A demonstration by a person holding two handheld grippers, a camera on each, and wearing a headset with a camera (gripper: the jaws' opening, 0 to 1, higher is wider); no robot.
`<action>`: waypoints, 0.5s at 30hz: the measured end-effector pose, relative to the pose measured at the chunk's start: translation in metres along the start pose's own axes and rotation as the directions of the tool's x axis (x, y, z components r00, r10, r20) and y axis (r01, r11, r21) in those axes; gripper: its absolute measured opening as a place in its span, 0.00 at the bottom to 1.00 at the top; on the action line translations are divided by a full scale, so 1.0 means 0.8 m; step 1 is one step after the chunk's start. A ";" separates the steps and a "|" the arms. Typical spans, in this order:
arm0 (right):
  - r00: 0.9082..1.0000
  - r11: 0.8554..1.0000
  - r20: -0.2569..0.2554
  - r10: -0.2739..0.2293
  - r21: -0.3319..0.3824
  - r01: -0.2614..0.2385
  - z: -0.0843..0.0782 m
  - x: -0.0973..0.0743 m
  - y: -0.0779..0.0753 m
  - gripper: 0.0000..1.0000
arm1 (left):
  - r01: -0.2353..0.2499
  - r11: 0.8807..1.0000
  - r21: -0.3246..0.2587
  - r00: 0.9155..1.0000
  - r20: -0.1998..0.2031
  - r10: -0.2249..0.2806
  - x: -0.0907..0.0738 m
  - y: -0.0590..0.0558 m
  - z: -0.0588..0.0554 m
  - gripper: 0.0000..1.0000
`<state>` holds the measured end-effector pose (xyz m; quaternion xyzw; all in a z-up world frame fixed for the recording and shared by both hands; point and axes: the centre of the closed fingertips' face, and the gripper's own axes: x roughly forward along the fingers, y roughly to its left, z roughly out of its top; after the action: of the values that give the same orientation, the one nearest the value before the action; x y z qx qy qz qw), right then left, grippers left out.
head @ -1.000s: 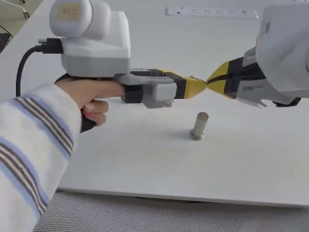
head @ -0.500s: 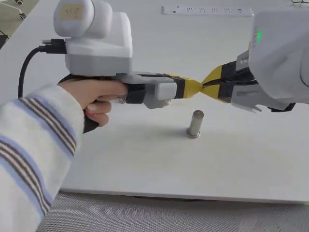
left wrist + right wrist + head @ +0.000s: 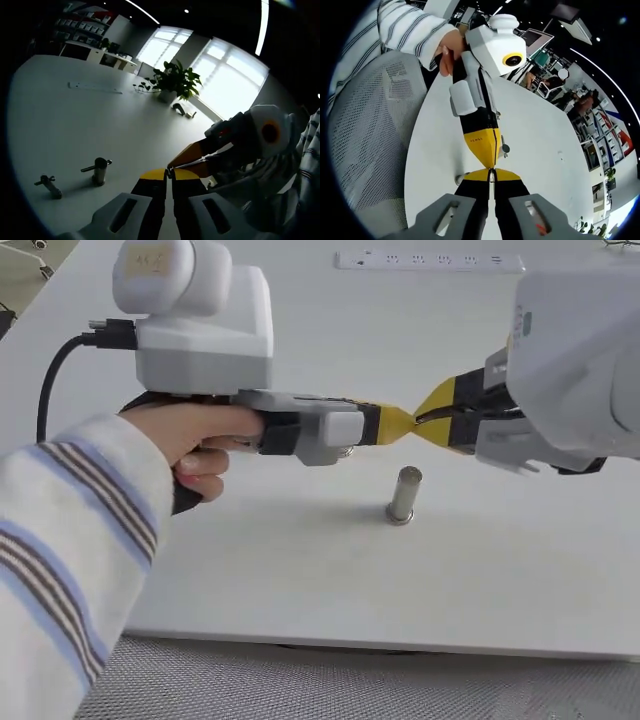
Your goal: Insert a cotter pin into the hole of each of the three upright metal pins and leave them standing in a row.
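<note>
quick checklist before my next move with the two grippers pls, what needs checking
1. Tips of left gripper and right gripper meet, jaws shut: ok.
2. Is a loose cotter pin gripped at the tips: cannot tell, hidden.
3. The near metal pin stands upright on the table: ok.
4. Its hole faces the tips: cannot tell.
5. The far upright pin carries a fitted cotter pin: ok.
6. The third pin stands in the row: not ok, it lies on its side.

head view above, gripper views facing, table (image 3: 300, 570) shared
</note>
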<state>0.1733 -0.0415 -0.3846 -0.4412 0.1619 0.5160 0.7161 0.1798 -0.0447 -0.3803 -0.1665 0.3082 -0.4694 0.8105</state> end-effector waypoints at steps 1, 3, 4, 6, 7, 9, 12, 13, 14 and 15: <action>1.000 1.000 0.000 -0.001 -0.002 0.001 0.000 0.000 0.000 0.00 | 0.000 1.000 0.000 1.000 0.000 0.000 0.000 0.000 0.000 0.00; 1.000 1.000 0.001 -0.002 -0.007 0.002 0.001 0.000 0.000 0.00 | 0.000 1.000 0.001 1.000 -0.003 0.000 -0.001 0.000 0.000 0.00; 1.000 1.000 0.002 -0.002 -0.005 0.002 0.001 0.000 0.000 0.00 | 0.003 1.000 0.000 1.000 -0.004 -0.003 -0.001 0.000 0.000 0.00; 1.000 1.000 0.008 -0.009 -0.006 0.009 0.003 -0.001 -0.001 0.00 | 0.004 1.000 -0.020 1.000 -0.001 -0.004 -0.003 0.001 0.001 0.00; 1.000 1.000 0.009 -0.012 -0.008 0.012 0.003 -0.001 -0.001 0.00 | 0.001 1.000 -0.029 1.000 0.002 -0.001 -0.003 0.001 0.002 0.00; 1.000 0.999 0.016 -0.024 -0.026 0.025 0.004 0.000 -0.005 0.00 | -0.008 1.000 -0.011 1.000 0.012 0.008 -0.003 -0.001 0.004 0.00; 1.000 0.999 0.025 -0.019 -0.031 0.020 0.005 0.000 -0.005 0.00 | -0.012 1.000 -0.011 1.000 0.011 0.012 -0.004 -0.001 0.004 0.00; 0.999 0.999 0.031 -0.020 -0.034 0.021 0.006 0.000 -0.005 0.00 | -0.013 1.000 -0.012 1.000 0.012 0.014 -0.005 -0.001 0.004 0.00; 0.999 0.999 0.036 -0.016 -0.042 0.018 0.006 0.001 -0.005 0.00 | -0.014 1.000 -0.014 1.000 0.011 0.014 -0.006 -0.001 0.004 0.00; 0.999 0.999 0.037 -0.016 -0.040 0.018 0.007 0.001 -0.004 0.00 | -0.015 1.000 -0.014 1.000 0.010 0.015 -0.006 -0.001 0.004 0.00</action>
<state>0.1754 -0.0369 -0.3804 -0.4474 0.1346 0.5210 0.7144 0.1793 -0.0408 -0.3760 -0.1722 0.3086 -0.4605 0.8143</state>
